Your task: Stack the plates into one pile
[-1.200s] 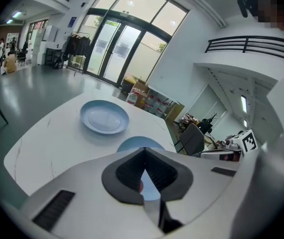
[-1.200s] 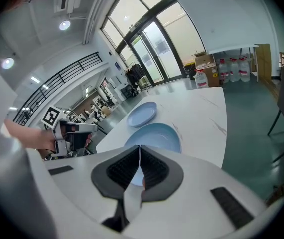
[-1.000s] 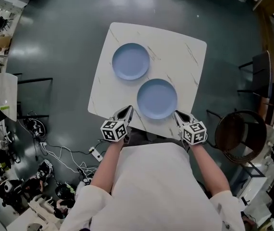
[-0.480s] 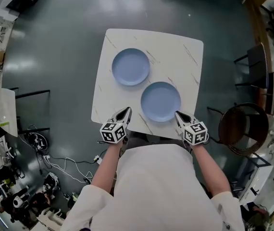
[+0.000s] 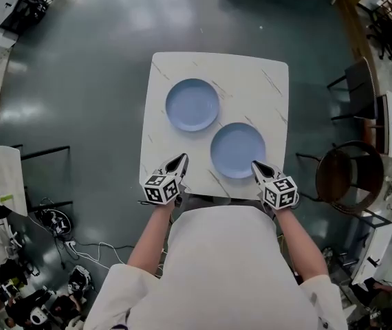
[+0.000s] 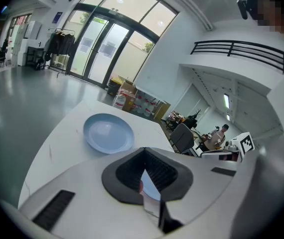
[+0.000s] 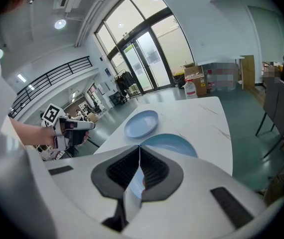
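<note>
the left gripper (image 5: 181, 159) hangs over the near edge of the bench (image 5: 268, 81), its fingers (image 6: 82, 198) pressed together with nothing between them. ahead of those fingers and a little to their right, well apart from them, lies the far plate (image 5: 192, 104), pale blue, flat on the bench; in the left gripper view it (image 6: 108, 133) sits just beyond the closed tips. the near plate (image 5: 238, 150), the same pale blue, lies apart from the first, between the two pairs of fingers and closer to the right pair. the right gripper (image 5: 255, 163) is just beside that plate's near rim, not touching it as far as i can tell, and its fingers (image 7: 202, 183) are pressed together too, empty.

both plates lie singly, so no stacking is done yet; this looks like the approach to the first pick. the next move likely calls for the right fingers to spread, slip over the near plate's rim, pinch it, lift it clear and set it down square on the far plate. a thin, shallow rim leaves little to grip, so the plate could tip or slide.
</note>
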A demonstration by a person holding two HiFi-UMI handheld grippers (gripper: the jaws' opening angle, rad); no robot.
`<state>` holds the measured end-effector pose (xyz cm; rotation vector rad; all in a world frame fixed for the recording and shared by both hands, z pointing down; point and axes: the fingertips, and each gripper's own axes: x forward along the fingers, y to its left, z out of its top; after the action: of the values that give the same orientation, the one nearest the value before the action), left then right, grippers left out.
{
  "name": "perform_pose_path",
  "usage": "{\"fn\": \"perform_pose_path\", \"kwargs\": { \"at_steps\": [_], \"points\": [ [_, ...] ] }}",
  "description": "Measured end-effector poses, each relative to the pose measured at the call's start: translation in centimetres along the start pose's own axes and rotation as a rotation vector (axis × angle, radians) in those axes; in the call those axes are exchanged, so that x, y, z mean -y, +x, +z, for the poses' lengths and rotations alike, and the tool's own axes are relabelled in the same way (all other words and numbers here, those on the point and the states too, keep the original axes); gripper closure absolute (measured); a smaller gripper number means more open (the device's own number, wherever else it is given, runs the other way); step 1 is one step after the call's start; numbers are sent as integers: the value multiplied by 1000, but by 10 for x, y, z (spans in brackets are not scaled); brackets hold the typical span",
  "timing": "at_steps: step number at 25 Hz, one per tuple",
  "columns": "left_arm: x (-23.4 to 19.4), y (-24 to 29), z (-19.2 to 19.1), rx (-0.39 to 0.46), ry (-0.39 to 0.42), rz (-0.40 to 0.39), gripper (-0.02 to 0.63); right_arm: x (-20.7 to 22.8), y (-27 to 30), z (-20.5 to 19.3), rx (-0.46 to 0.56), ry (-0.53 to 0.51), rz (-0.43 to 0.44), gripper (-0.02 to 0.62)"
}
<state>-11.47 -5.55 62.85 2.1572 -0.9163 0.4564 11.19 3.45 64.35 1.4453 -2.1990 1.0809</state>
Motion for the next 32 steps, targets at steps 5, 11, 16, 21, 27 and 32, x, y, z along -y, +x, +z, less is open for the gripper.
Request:
{"fn": "perform_pose_path", "kwargs": {
  "at_steps": [5,11,16,21,27,32],
  "points": [
    [-9,-2,-2,-19,8,-17,593,-6,-3,-3,18,27,-44,571],
    [-29,1,-7,-27,-50,-31,592,-15,-4,-14,12,52,-81,571],
    [-52,12,-8,-58,-52,-45,592,-24,1,-17,7,66,-107,571],
    [-79,26,-6,-82,-44,-46,592,-30,8,-20,3,78,-149,571],
    [-127,56,-3,-123,-153,20,589,-35,18,-23,-4,98,-183,571],
    [-160,82,2,-149,-178,56,578,-39,25,-24,-32,80,-199,571]
  ]
}}
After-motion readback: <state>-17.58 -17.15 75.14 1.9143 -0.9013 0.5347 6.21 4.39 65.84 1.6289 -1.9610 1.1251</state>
